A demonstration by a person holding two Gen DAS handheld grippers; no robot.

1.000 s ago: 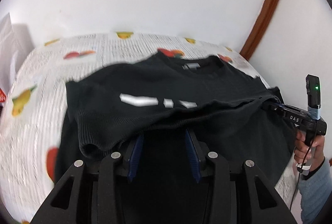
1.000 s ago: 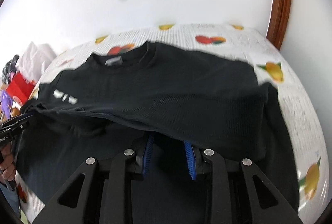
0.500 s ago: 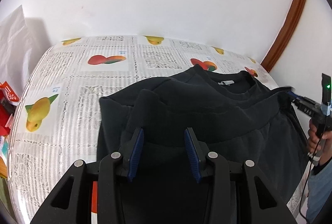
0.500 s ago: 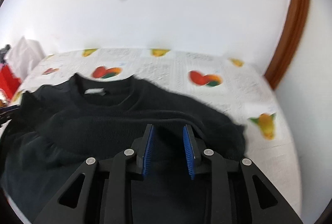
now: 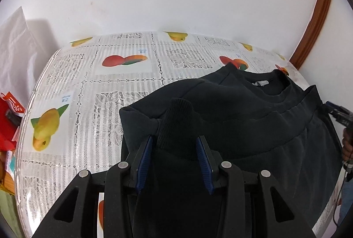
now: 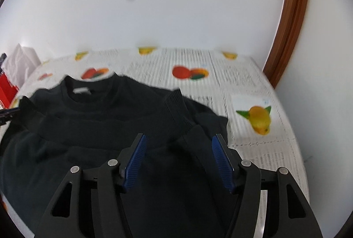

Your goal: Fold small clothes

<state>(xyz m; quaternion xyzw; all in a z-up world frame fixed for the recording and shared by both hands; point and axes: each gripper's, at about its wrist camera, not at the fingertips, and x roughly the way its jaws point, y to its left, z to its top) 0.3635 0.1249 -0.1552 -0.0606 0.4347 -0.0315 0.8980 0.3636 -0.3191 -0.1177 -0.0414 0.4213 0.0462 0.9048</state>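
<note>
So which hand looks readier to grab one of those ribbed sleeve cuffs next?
Probably the left. The left gripper is open, and a ribbed cuff of the black sweater reaches right between its fingertips. The right gripper is open too, but its cuff lies farther ahead.

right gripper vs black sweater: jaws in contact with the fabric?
Cannot tell. In the right wrist view the right gripper has its jaws spread wide over the black sweater; fabric lies between them, but no contact or gap shows plainly.
</note>
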